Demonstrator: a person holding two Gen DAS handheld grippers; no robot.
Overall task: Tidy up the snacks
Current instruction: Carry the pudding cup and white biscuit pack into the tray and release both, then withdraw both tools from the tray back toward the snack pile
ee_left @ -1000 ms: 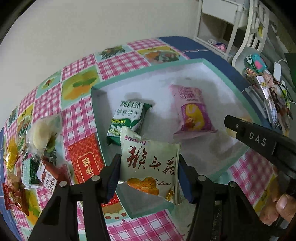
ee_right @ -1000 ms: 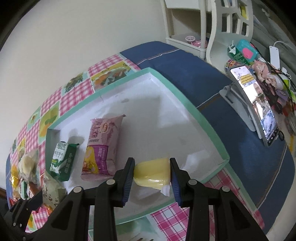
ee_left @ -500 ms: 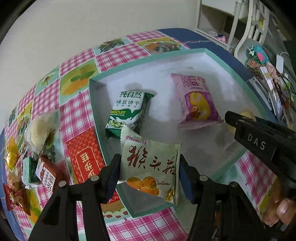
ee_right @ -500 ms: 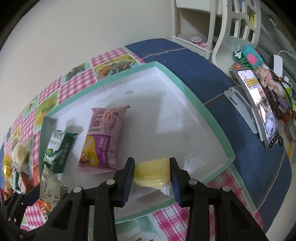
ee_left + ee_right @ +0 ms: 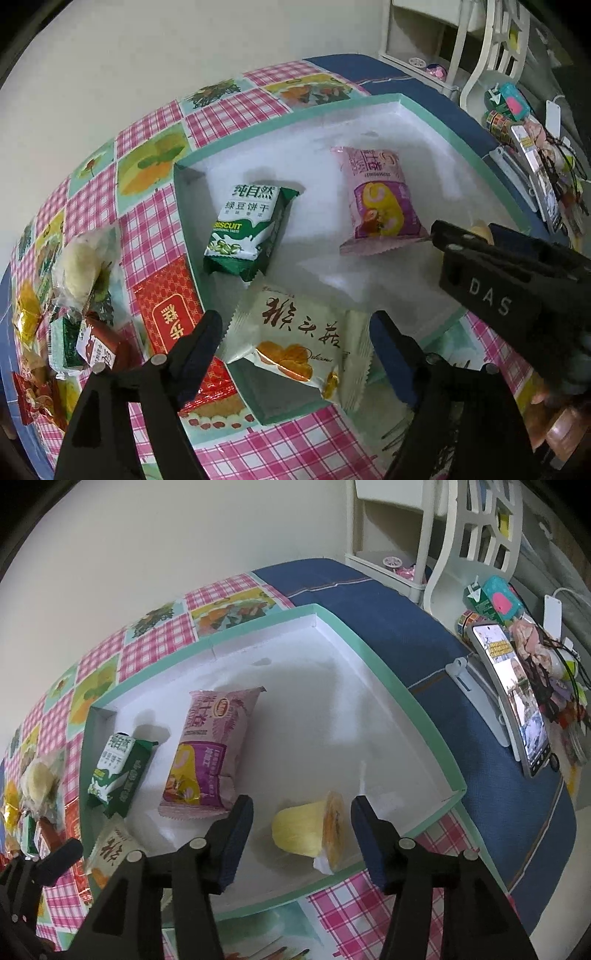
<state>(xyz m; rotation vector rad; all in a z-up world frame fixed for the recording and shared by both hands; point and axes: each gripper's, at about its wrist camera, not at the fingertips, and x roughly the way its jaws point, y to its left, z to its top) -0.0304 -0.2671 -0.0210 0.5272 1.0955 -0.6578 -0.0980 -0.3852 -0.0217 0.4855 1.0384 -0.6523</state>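
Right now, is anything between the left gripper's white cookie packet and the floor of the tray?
Nothing visible. The white cookie packet lies between the open left gripper fingers over the tray's near corner; the green biscuit pack sits farther in.

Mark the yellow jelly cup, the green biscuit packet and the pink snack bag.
yellow jelly cup [image 5: 300,832], right wrist view, on its ribbed plastic side.
green biscuit packet [image 5: 246,232], left wrist view, on the printed front face.
pink snack bag [image 5: 207,753], right wrist view, middle of its front panel.
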